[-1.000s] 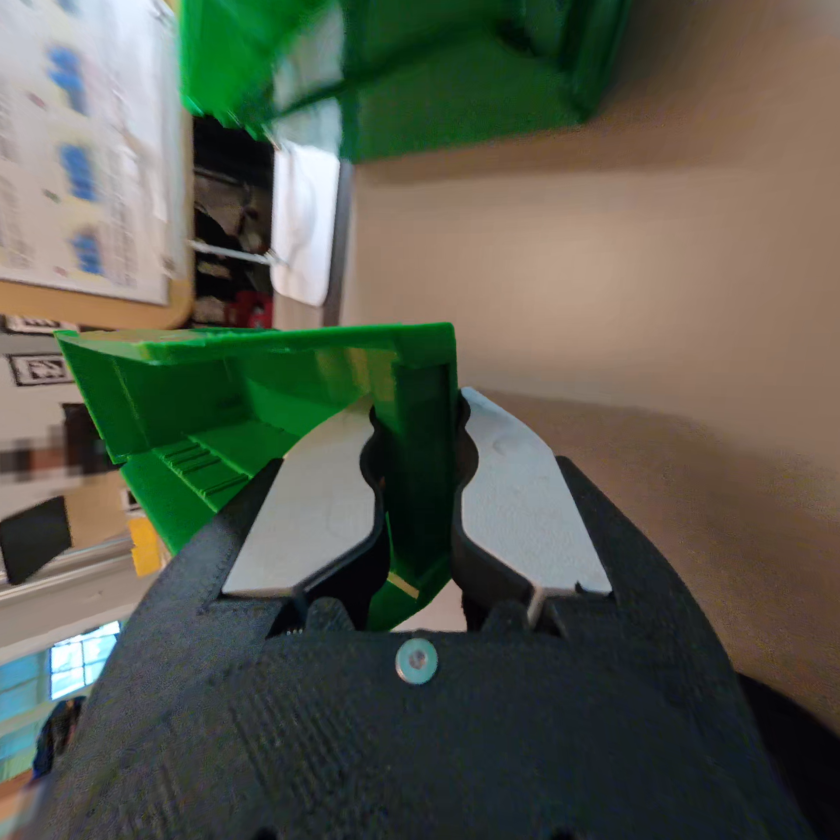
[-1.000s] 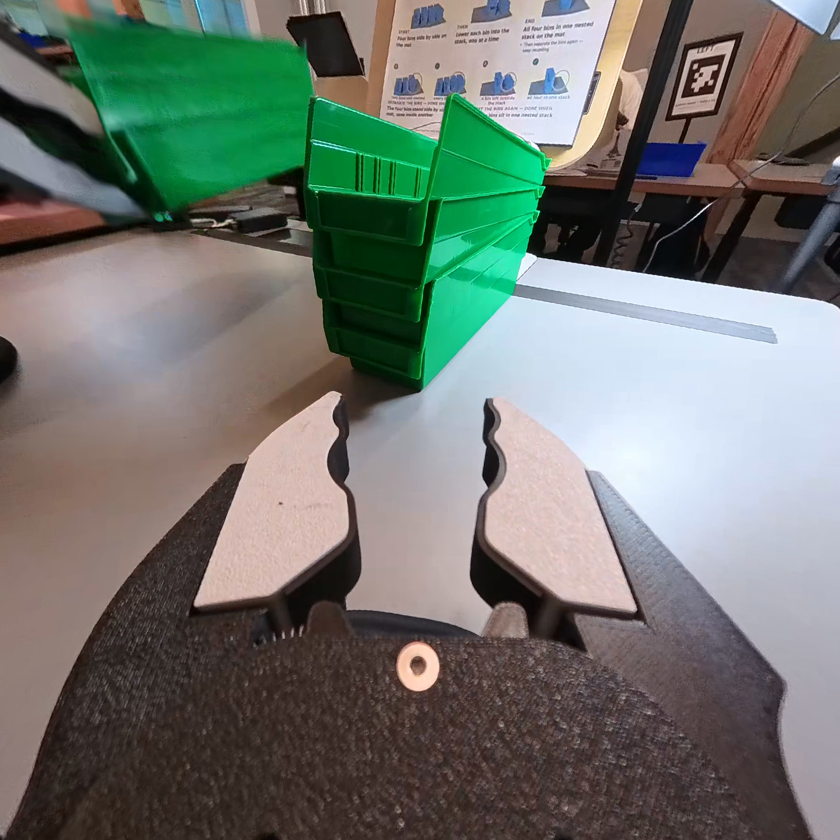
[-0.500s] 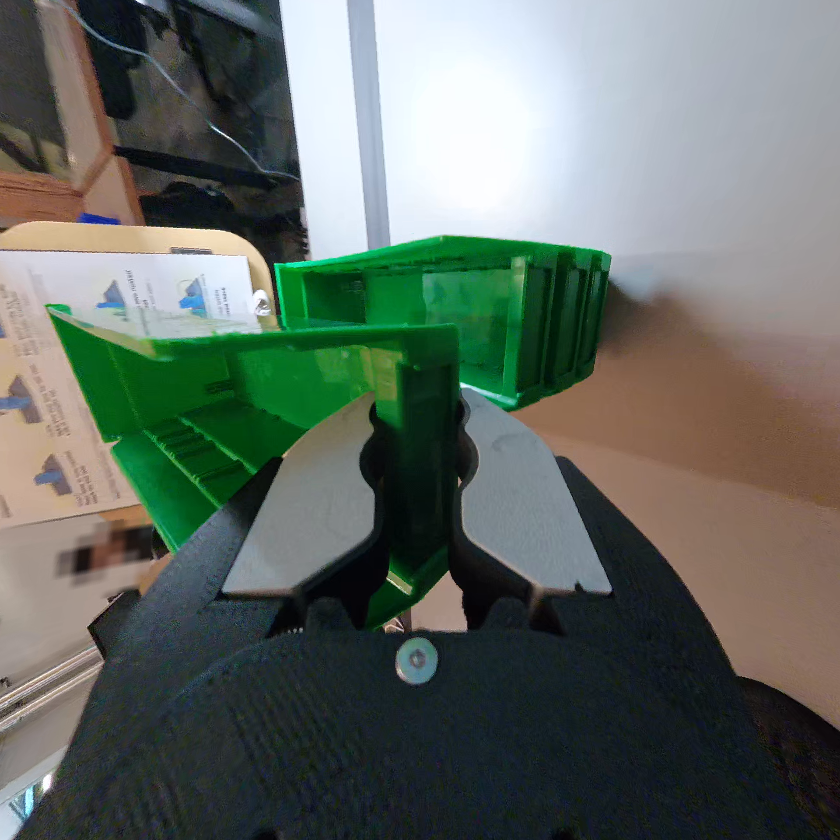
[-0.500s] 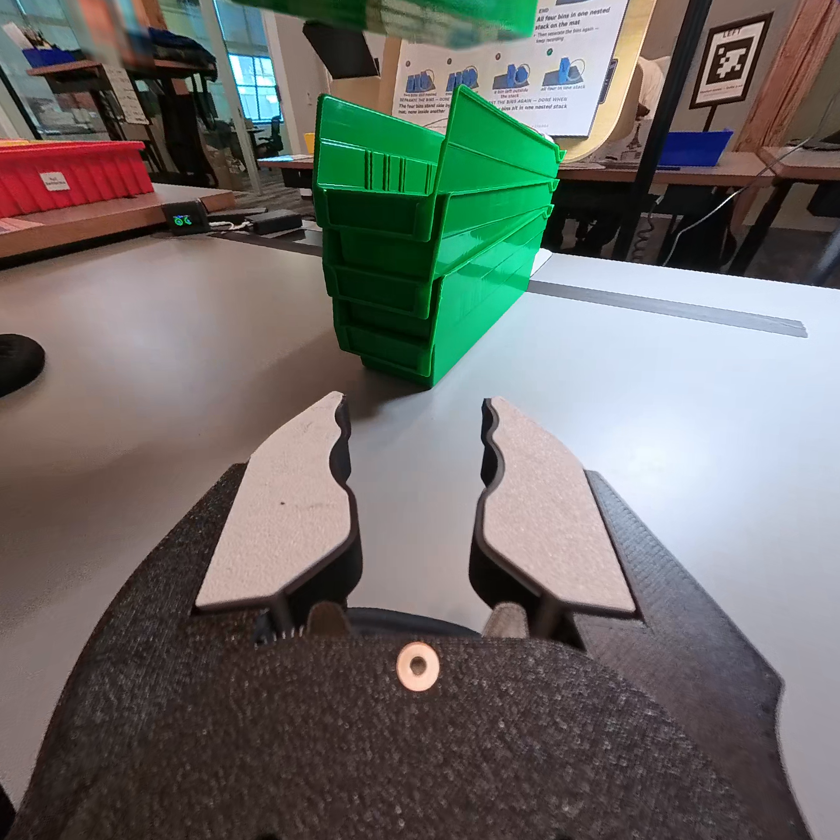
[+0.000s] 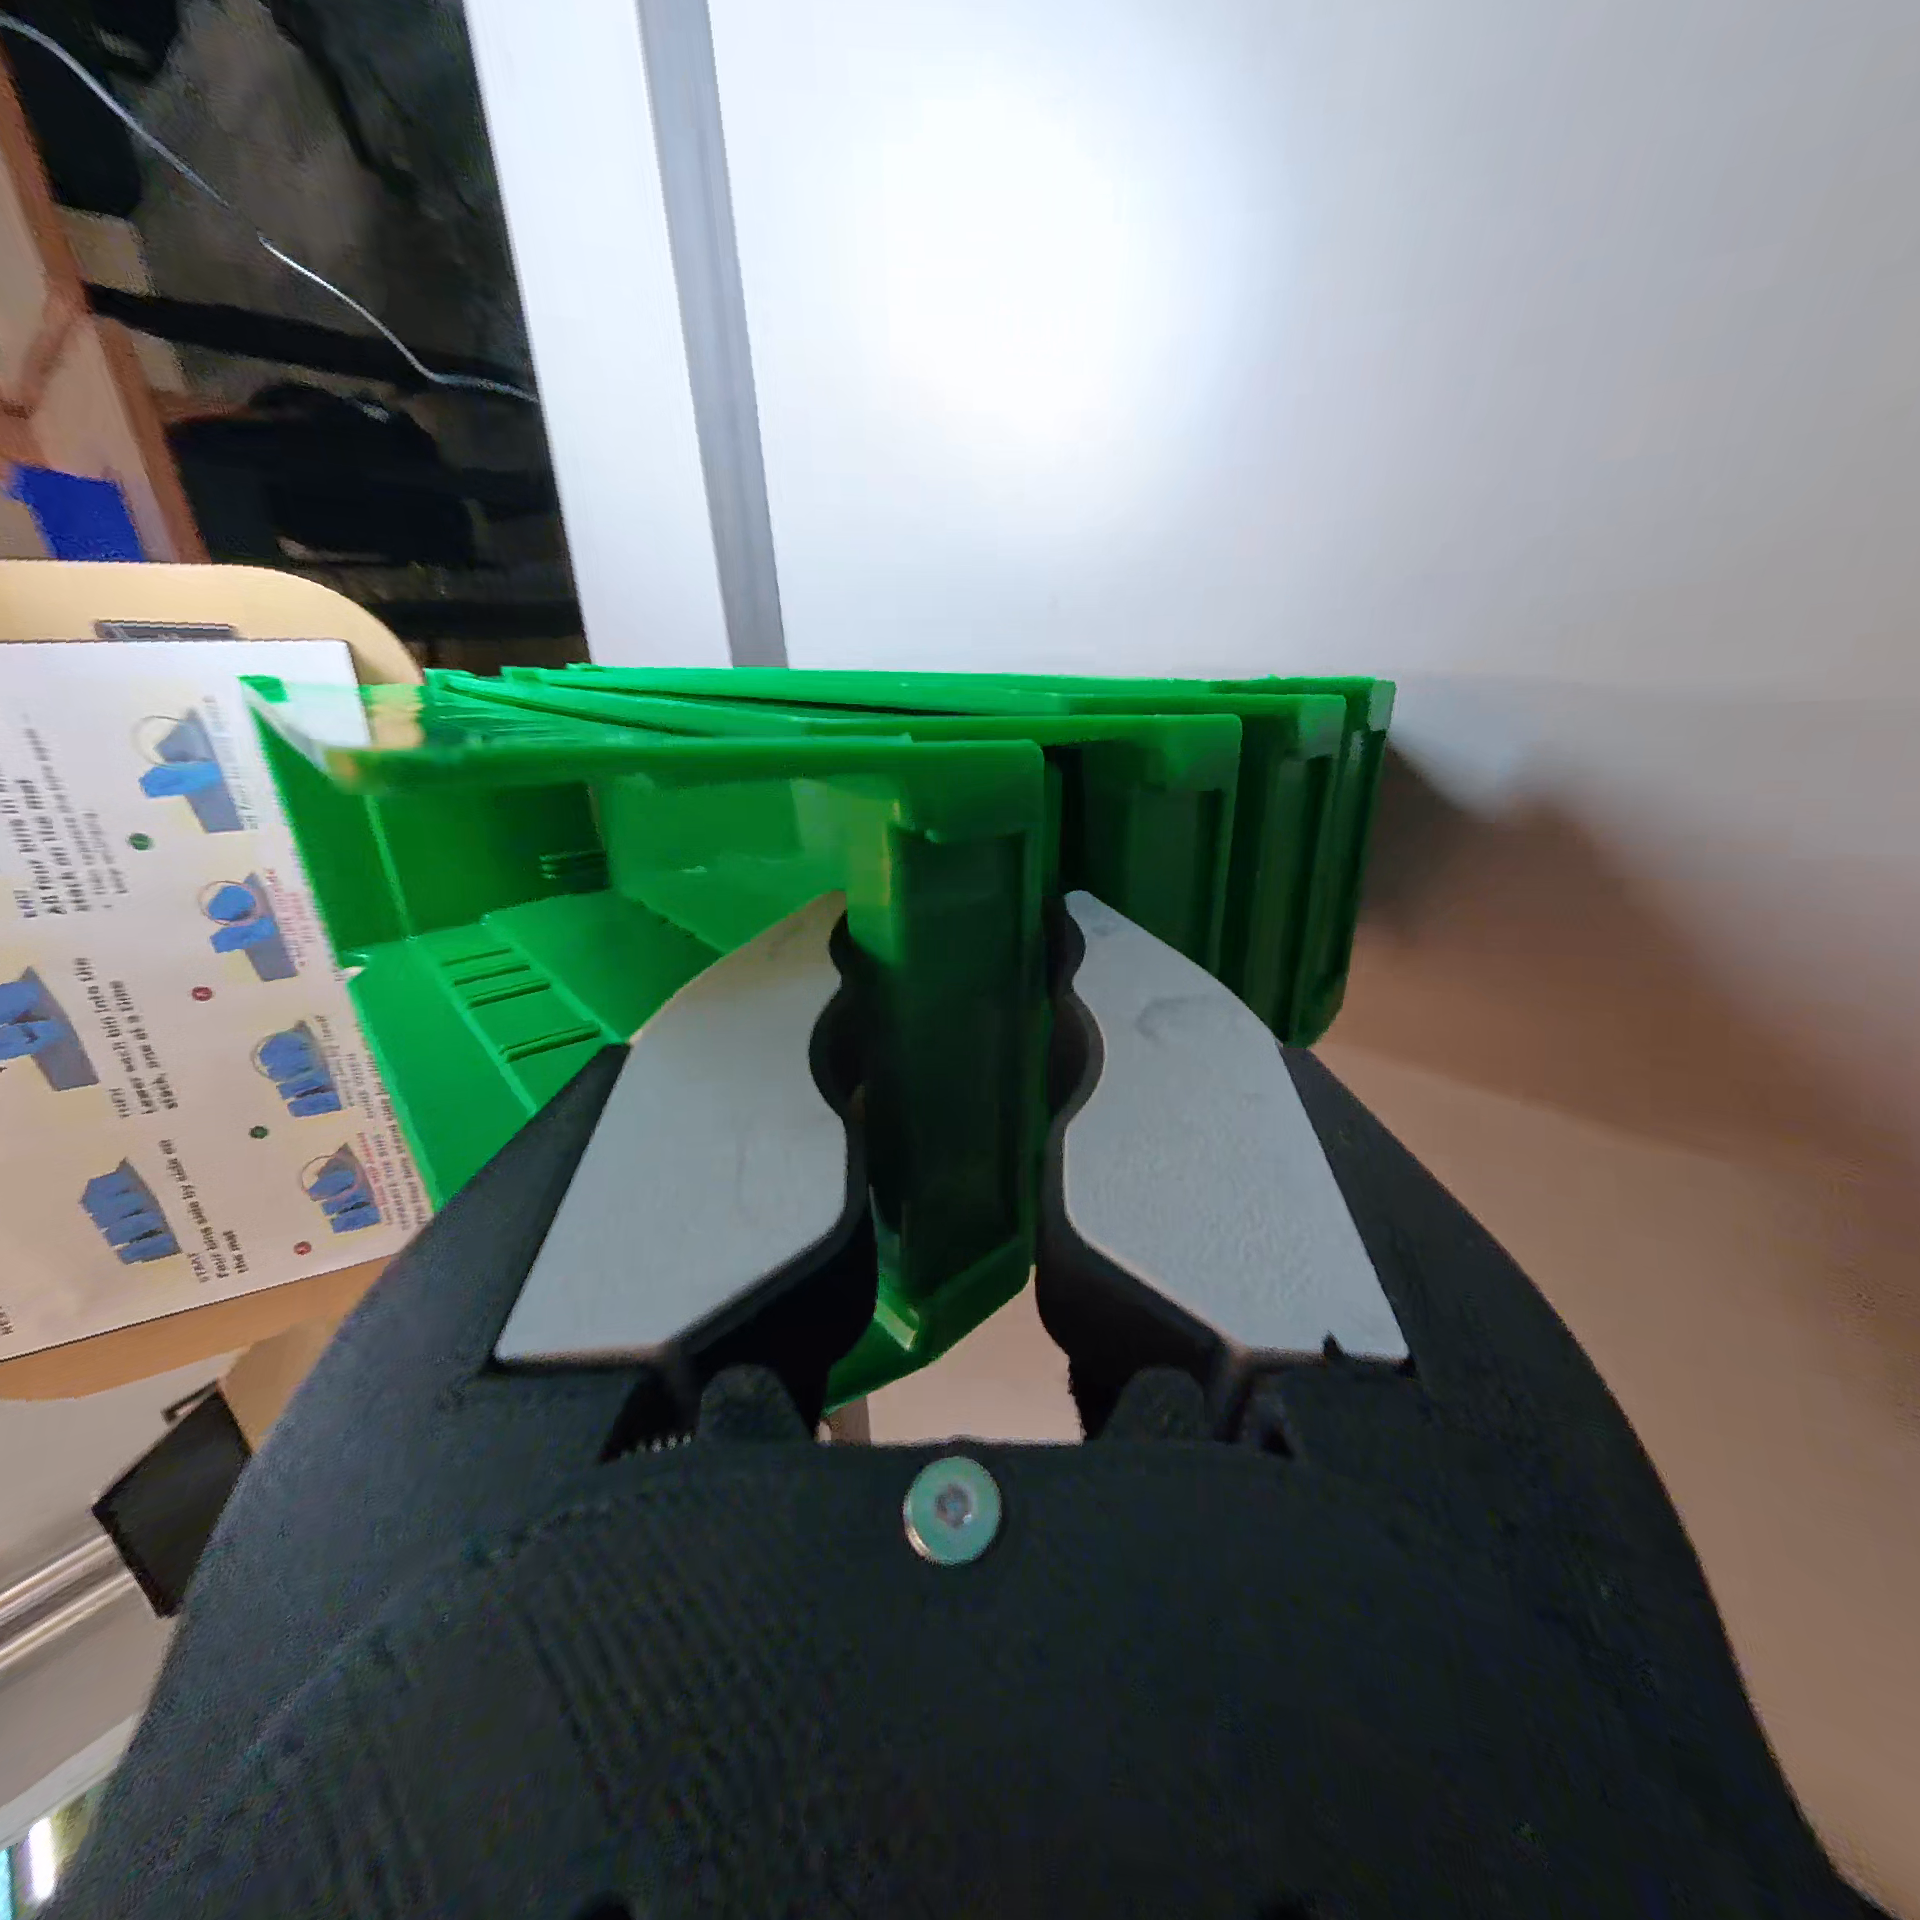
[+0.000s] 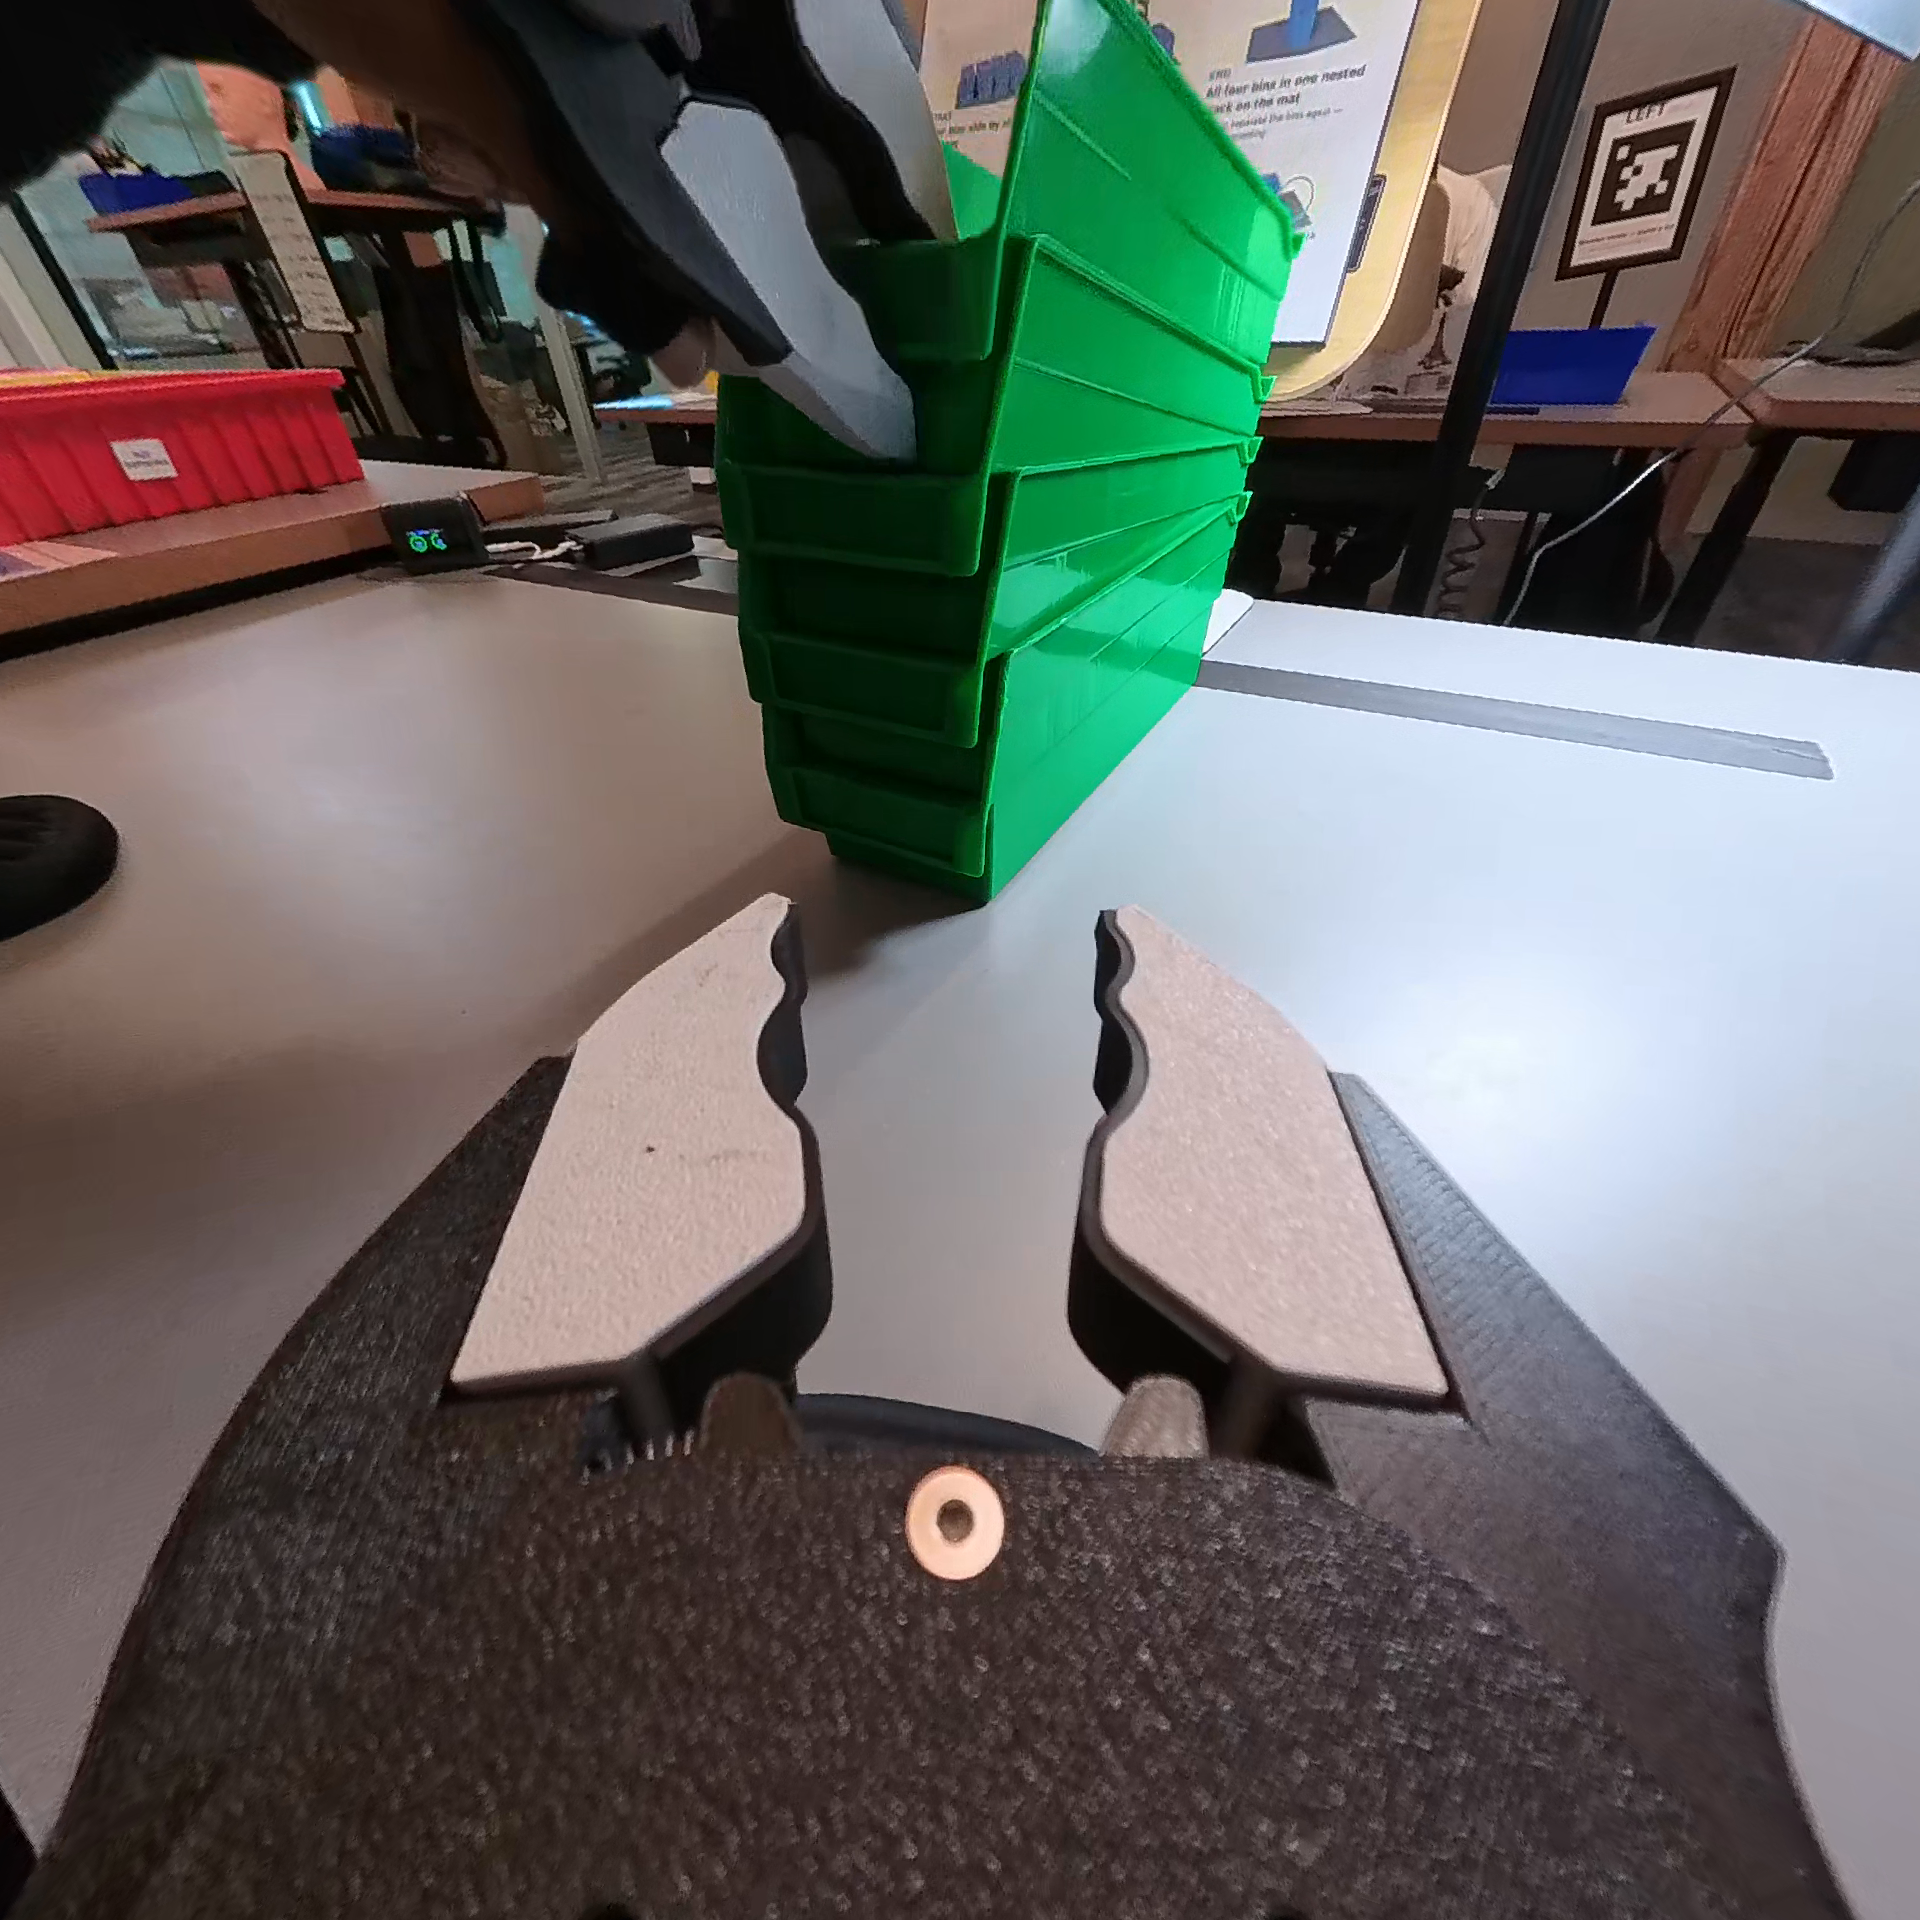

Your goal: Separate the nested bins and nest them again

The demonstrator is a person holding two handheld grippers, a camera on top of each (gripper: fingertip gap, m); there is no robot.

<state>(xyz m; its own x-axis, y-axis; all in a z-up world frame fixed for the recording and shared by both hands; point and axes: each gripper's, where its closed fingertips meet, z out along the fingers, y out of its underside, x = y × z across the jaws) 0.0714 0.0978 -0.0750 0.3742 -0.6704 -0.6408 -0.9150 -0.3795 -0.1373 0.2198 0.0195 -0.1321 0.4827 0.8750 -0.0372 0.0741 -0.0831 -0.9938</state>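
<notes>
Green top bin (image 6: pixel 1132 197) sits tilted in stack of nested bins (image 6: pixel 1039 644) on grey desk (image 6: pixel 1455 987). Left tongs (image 5: pixel 951 1091) pinch front wall of top bin, one finger (image 6: pixel 790 312) outside, other inside. Right tongs (image 6: pixel 948 1023) spread, gripping nothing, low over desk just short of stack. Red crate (image 6: pixel 166 447) on side bench at left. Instruction poster (image 5: pixel 135 997) behind stack.

A red bin (image 6: pixel 166 447) sits left, a poster (image 5: pixel 156 987) and blue bin (image 6: pixel 1569 364) behind.
</notes>
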